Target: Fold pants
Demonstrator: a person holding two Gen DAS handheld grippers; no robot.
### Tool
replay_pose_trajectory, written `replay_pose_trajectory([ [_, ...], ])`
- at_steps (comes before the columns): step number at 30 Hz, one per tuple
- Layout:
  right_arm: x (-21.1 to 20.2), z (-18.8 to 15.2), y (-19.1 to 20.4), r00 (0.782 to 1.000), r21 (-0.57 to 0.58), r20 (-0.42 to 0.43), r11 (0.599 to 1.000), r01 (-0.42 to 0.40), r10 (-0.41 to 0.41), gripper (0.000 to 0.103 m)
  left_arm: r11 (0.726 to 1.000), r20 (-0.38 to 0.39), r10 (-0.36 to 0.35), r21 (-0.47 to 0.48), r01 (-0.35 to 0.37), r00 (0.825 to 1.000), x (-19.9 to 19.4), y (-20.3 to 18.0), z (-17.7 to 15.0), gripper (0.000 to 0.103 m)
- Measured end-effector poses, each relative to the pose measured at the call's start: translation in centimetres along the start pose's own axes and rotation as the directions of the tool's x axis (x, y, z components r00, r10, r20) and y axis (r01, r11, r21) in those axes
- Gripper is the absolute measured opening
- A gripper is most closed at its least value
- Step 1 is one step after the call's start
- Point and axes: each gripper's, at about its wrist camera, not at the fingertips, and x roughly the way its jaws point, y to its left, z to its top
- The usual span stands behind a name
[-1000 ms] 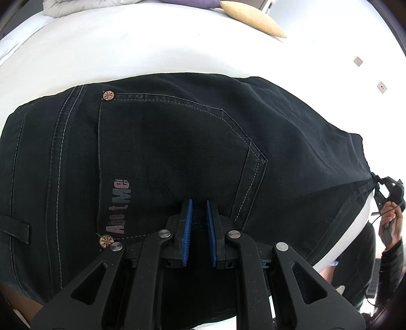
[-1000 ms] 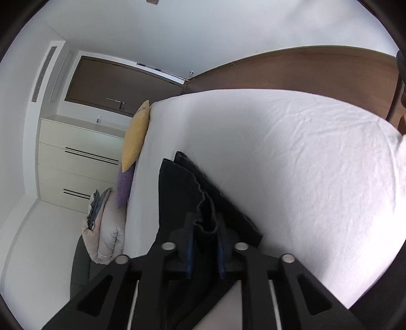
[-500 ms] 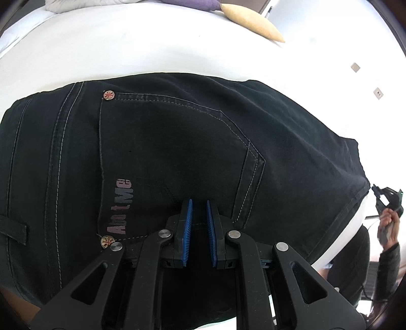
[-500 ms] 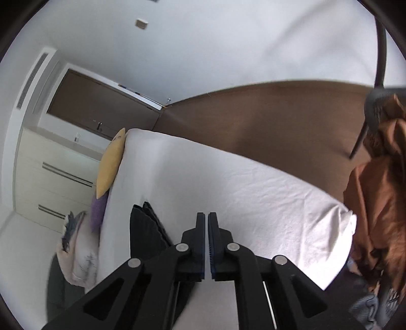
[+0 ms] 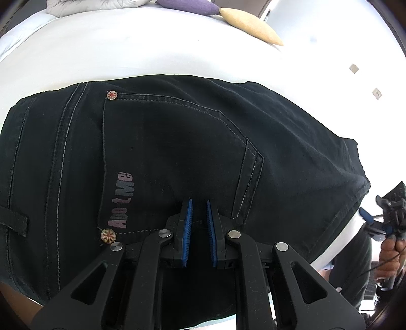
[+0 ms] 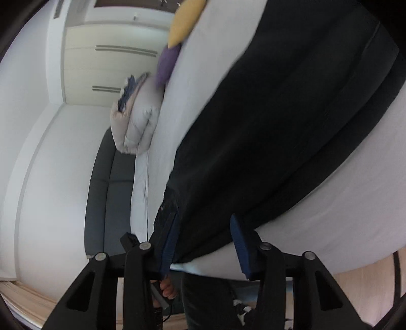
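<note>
Your black pants are lying spread across the white bed, back pocket facing up, with the "About Me" print and 2 round rivets showing on the pocket.

Your left gripper is pointing down onto the pocket area, its 2 blue pads standing close together with only a narrow gap; dark cloth is showing in that gap, but you cannot tell whether the pads are pinching it.

Your right gripper is sitting at the near edge of the bed, and its jaws have just been opening: they are now standing about half apart. The edge of the pants is lying between its blue pads, though the pads are not pressing on it.

At the far side of the bed, a yellow cushion, a purple cushion and a folded pale quilt are resting together.
</note>
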Motion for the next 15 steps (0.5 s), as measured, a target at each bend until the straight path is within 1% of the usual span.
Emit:
replay_pose_trajectory([
  [3, 1.8, 0.0, -0.6, 0.999, 0.031, -0.029, 0.999, 0.024, -0.023, 0.050, 1.000, 0.002, -0.001, 0.010, 0.001, 1.000, -0.2, 0.0, -0.2, 0.012],
  [7, 2.5, 0.2, -1.6, 0.999, 0.082, -0.039, 0.996, 0.020, -0.017, 0.050, 1.000, 0.003, 0.001, 0.018, -0.001, 1.000, -0.4, 0.0, -0.4, 0.012],
  [8, 2.7, 0.1, -1.5, 0.999, 0.074, -0.036, 0.997, 0.008, -0.006, 0.050, 1.000, 0.003, 0.002, 0.019, -0.002, 1.000, -0.4, 0.0, -0.4, 0.012],
  [14, 4.5, 0.6, -0.8, 0.999, 0.058, -0.054, 0.998, 0.005, -0.002, 0.050, 1.000, -0.003, 0.012, 0.026, -0.011, 1.000, 0.2, -1.1, -0.2, 0.012],
  [15, 4.9, 0.8, -0.6, 0.998, 0.046, -0.056, 0.999, 0.000, 0.002, 0.046, 0.999, -0.005, 0.014, 0.029, -0.014, 1.000, 0.3, -1.2, -0.2, 0.012],
])
